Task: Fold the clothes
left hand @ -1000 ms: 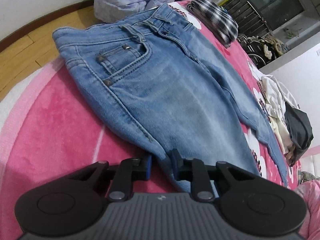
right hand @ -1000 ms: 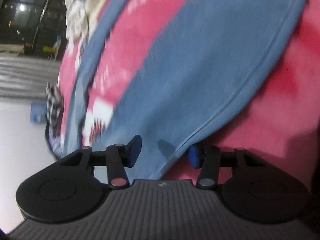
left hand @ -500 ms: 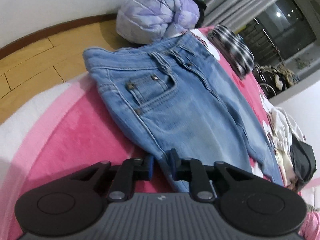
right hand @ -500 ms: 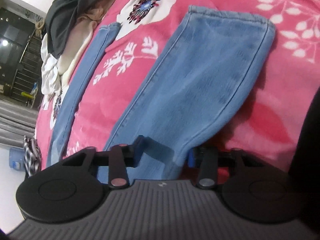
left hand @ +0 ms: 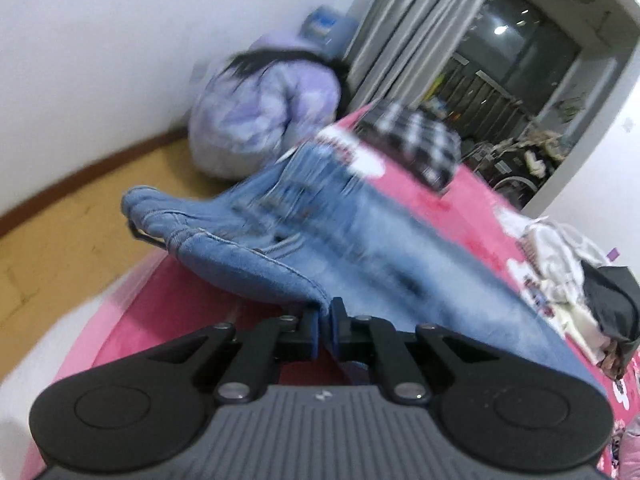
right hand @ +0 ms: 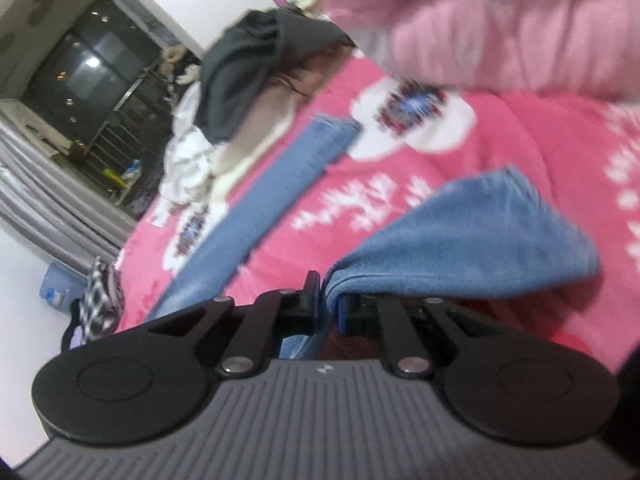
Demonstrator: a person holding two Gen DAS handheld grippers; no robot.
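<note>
With both tongs clenched on the jeans, left tongs at the hip edge and right tongs on the near leg, I am lifting for the lengthwise fold. Next I must carry this near edge across onto the far leg lying on the bed, keeping the denim taut.

Ahead of my left gripper the lifted jeans fill the way; beyond them a checked cloth sits on the pink blanket; a purple jacket blocks the corner by the wall; bare wooden floor lies open to the left; a heap of clothes crowds the right edge. Before my right gripper the raised trouser leg hangs across; open blanket shows between it and the other leg; a pink quilt bulks above; a dark garment tops the far pile.
</note>
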